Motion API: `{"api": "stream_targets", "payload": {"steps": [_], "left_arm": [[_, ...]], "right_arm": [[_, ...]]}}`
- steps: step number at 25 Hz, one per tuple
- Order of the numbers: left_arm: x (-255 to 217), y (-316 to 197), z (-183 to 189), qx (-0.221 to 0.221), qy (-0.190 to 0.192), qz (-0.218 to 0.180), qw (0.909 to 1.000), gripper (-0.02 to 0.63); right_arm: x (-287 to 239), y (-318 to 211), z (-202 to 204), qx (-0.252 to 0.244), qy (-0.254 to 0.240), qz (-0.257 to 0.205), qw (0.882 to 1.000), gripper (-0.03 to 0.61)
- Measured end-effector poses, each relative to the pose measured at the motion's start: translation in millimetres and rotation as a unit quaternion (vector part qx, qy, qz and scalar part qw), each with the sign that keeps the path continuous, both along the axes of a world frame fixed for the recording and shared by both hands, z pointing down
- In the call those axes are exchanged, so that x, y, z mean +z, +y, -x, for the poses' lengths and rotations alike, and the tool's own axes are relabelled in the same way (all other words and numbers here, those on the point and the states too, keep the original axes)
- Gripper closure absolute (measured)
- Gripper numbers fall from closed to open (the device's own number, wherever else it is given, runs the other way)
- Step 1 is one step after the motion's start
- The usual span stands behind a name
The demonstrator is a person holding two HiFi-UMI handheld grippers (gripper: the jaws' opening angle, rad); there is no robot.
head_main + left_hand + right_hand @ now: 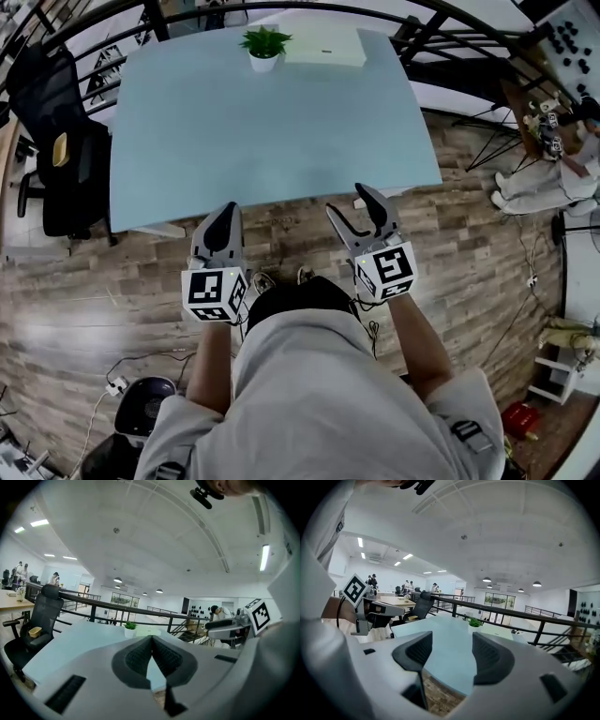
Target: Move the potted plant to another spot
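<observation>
The small green potted plant in a white pot (264, 47) stood at the far edge of the pale blue worktop (272, 141), just beside a flat white box (323, 47). At the near edge, well apart from it, the left tongs (225, 211) were closed tip to tip and the right tongs (347, 199) stood apart, both empty.

**Matt plastic, smooth tabletop, wood-look floor**

The tabletop (272, 141) is a pale blue sheet, smooth and matt, with no grain showing. At its far edge the potted plant (264, 47) stands in a smooth white pot; whether it is ceramic or plastic cannot be told. The left gripper (223, 214) and right gripper (347, 199) have matt grey plastic shells. Their pads (487, 656) are black, finely ribbed and rubbery-looking. The floor (469, 272) is brown wood-look planking with a faint sheen. The railing (525, 616) looks like black-painted metal tube. The office chair (66, 169) is black fabric or mesh. The person's shirt (319, 394) is plain grey cloth.
</observation>
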State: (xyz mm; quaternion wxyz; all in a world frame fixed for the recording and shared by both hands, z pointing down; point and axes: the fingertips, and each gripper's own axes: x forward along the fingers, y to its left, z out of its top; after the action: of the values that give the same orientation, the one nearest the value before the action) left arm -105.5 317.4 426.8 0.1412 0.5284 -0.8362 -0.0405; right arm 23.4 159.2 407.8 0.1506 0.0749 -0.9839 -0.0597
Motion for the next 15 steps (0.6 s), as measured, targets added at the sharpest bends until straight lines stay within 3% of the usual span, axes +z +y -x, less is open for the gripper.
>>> {"api": "stream_targets", "payload": {"steps": [6, 15], "left_arm": [[20.2, -13.2, 21.1, 0.003, 0.022, 0.013, 0.9997, 0.601], [23.9, -52.2, 81.5, -0.014, 0.013, 0.041, 0.9990, 0.601]], "right_arm": [[5.8, -20.6, 32.0, 0.005, 0.003, 0.017, 1.000, 0.290], [20.4, -71.6, 99.9, -0.010, -0.023, 0.030, 0.999, 0.256]]}}
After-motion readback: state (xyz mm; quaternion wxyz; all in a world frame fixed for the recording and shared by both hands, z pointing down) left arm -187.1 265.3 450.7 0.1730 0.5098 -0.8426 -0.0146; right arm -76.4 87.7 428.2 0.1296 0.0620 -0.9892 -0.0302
